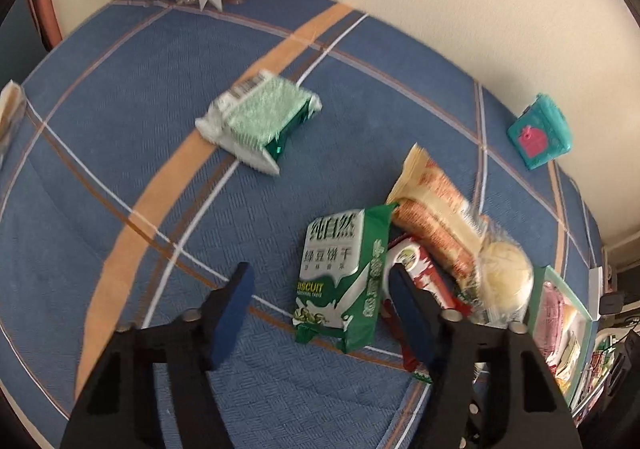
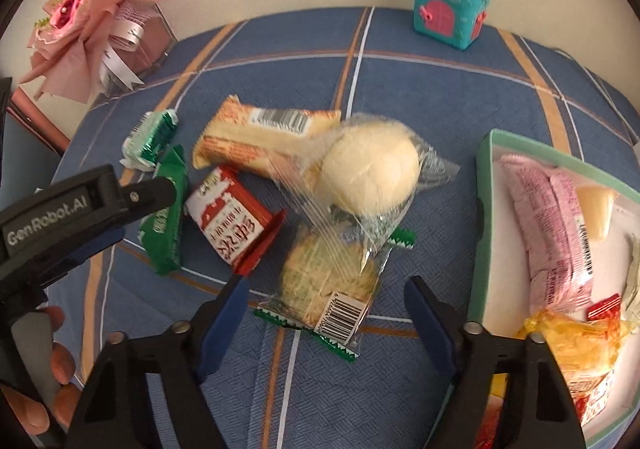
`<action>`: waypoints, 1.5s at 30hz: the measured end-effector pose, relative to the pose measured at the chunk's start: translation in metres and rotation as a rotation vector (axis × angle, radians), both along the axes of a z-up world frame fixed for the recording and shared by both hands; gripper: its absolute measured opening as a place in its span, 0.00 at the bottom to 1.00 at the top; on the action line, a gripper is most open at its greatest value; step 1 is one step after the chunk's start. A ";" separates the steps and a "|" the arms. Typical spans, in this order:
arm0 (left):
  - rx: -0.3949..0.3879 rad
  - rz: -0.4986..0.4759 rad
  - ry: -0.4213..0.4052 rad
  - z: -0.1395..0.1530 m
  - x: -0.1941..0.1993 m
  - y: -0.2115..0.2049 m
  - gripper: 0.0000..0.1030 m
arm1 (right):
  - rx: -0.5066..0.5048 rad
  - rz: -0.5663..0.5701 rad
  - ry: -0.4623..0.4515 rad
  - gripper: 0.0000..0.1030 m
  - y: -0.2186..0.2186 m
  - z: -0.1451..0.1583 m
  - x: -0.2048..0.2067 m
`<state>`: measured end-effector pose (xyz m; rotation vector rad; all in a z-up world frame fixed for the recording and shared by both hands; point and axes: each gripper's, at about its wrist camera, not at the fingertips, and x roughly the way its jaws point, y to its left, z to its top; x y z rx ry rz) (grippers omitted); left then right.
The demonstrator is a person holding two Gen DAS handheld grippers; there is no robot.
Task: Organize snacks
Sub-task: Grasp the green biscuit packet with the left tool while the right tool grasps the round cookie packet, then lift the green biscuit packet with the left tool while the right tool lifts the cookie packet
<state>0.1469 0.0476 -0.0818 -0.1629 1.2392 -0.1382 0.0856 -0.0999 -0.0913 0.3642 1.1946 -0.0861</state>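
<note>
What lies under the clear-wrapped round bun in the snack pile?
The bun overlaps the end of an orange wafer pack and the top of a clear-wrapped round cracker pack. Whatever else sits beneath it is covered.

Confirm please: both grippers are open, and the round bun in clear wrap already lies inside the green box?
Not quite. The right wrist view shows the bun on the blue cloth, outside the green box. Both the left gripper and right gripper are open.

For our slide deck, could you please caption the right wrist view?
Open right gripper poised over a clear-wrapped cracker pack amid loose snacks, beside a partly filled green box.
</note>
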 end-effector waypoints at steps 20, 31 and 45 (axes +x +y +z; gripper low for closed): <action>-0.051 0.027 0.029 -0.005 -0.001 0.001 0.45 | 0.046 0.005 0.004 0.53 -0.007 -0.004 -0.007; -0.036 0.039 -0.010 0.015 -0.003 0.005 0.26 | 0.069 0.002 -0.023 0.51 -0.010 0.015 -0.011; -0.067 0.038 -0.102 0.052 -0.012 0.007 0.26 | 0.060 0.021 -0.127 0.44 -0.010 0.065 -0.013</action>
